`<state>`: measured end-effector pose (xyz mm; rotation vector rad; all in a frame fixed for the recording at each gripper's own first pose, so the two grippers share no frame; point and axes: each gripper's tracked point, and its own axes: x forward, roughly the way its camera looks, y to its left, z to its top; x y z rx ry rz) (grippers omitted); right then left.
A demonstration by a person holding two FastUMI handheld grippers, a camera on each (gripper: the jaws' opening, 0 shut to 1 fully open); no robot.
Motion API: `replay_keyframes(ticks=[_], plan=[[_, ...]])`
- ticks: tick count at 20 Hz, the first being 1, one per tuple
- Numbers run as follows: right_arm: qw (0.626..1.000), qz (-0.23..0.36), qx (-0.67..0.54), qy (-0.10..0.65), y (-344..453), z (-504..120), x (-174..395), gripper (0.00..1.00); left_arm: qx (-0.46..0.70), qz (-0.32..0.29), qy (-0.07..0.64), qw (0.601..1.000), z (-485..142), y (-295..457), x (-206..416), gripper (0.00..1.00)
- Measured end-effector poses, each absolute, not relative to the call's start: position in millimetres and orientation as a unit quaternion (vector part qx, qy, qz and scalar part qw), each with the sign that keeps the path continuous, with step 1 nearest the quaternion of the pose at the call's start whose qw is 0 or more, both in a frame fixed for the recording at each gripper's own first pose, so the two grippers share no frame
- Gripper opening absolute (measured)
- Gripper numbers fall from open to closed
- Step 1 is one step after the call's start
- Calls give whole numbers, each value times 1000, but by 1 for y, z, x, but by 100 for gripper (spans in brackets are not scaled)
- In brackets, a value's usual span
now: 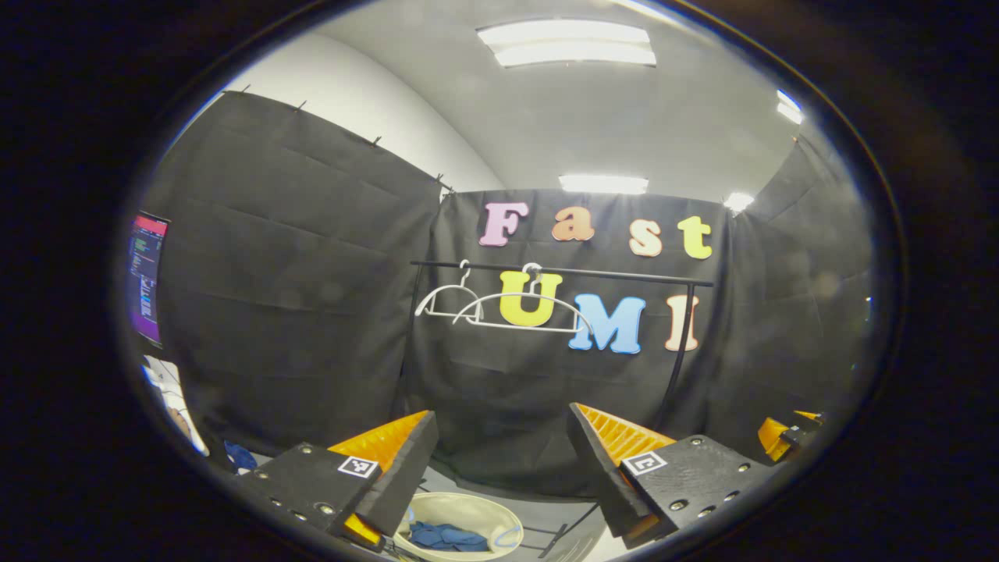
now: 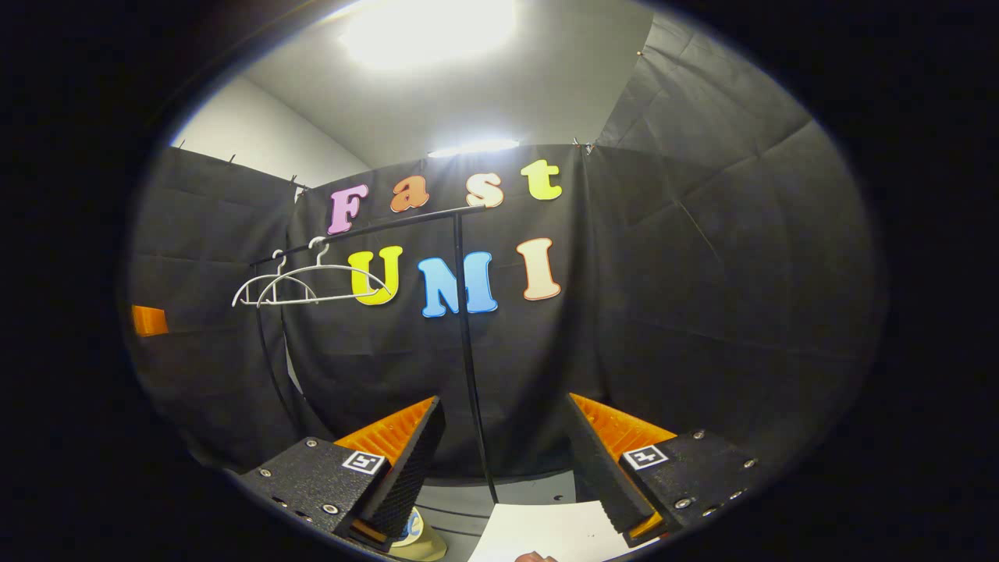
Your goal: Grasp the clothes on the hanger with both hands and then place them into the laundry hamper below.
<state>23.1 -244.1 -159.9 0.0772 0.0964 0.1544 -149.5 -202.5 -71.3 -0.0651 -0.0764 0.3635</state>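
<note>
Nearest in the left gripper view: left gripper, fingers spread wide at 6 o'clock, nothing between them. Judged parked after a release. Just beyond, at 6 o'clock, hamper with blue clothes lying inside, so the drop looks done. At 9 o'clock, a lit screen; text not read. At 12 o'clock, rail carrying two bare white hangers, hung side by side near its left end, presumably so the garment falls straight into the hamper below. At 4 o'clock, a sliver of the other gripper.

In the right gripper view: right gripper, fingers likewise wide apart and empty, at 6 o'clock. Square coded tags on both fingers; no brand legible. Hangers at 10 o'clock, rail post between the fingers, white worktop at 6 o'clock.
</note>
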Motion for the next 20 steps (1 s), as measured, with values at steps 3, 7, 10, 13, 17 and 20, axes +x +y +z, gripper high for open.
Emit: replay_keyframes(ticks=[3, 7, 10, 13, 17, 20], plan=[[996, 62, 34, 47, -244, -159, 26, 94, -29, 164, -41, 985, -71, -194, -136, 97], [997, 45, 18, 56, -231, -161, 34, 95, -16, 146, -38, 988, -69, -183, -117, 97], [997, 33, 6, 71, -215, -160, 41, 95, -13, 127, -29, 991, -71, -170, -103, 96], [998, 23, -6, 60, -196, -145, 47, 94, -20, 112, -23, 993, -73, -146, -91, 97], [998, 10, -19, 61, -163, -140, 53, 94, -33, 108, -22, 993, -71, -103, -82, 98], [998, 11, -21, 54, -131, -133, 55, 94, -30, 109, -33, 993, -65, -74, -81, 97]])
